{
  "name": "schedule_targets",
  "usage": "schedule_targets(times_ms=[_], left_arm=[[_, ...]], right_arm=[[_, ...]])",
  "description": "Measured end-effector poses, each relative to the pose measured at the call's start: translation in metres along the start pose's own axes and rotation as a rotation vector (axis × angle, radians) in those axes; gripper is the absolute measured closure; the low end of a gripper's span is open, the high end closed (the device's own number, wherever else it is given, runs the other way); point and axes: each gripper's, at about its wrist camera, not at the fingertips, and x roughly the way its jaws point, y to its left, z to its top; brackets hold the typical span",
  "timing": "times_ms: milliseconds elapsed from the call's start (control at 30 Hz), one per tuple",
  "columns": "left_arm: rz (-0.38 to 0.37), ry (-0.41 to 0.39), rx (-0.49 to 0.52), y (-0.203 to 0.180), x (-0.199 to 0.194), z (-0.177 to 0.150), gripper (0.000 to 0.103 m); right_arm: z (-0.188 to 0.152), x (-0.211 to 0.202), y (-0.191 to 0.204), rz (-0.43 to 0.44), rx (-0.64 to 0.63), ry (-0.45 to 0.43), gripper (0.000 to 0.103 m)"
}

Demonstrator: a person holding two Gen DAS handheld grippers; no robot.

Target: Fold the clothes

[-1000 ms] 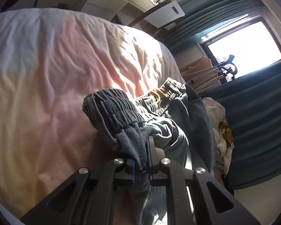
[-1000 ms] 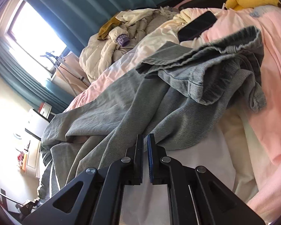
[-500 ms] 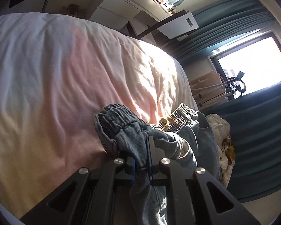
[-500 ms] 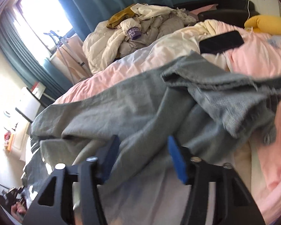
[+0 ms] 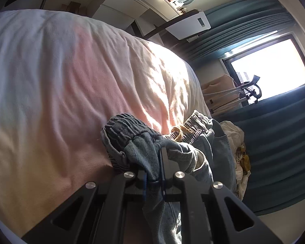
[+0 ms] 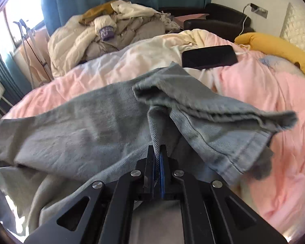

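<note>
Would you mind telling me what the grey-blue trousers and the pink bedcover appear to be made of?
The trousers look like washed denim or heavy cotton twill: diagonal weave lines, stitched hems, a gathered elastic waistband. The bedcover seems soft matte woven cotton, judging by its fine creases, though a blend cannot be excluded.

Right gripper, clamped on nothing a second ago and gaping wide half a second ago, is now pinched shut on a ridge of the grey-blue trousers. Its view tips up from bunched cloth to the trouser leg spread across the bed. In the left view the gathered waistband sits lower and nearer the left gripper.
</note>
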Motion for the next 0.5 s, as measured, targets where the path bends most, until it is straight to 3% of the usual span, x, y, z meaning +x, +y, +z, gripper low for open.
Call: schedule_targets(times_ms=[200, 500], left_arm=[[0.015, 0.012, 0.039, -0.005, -0.001, 0.0, 0.093], [0.036, 0.033, 0.049, -0.004, -0.003, -0.005, 0.093]], right_arm=[[-0.036, -0.074, -0.069, 0.195, 0.138, 0.135, 0.101], [-0.103, -0.131, -0.109, 0.3, 0.113, 0.402, 0.101]])
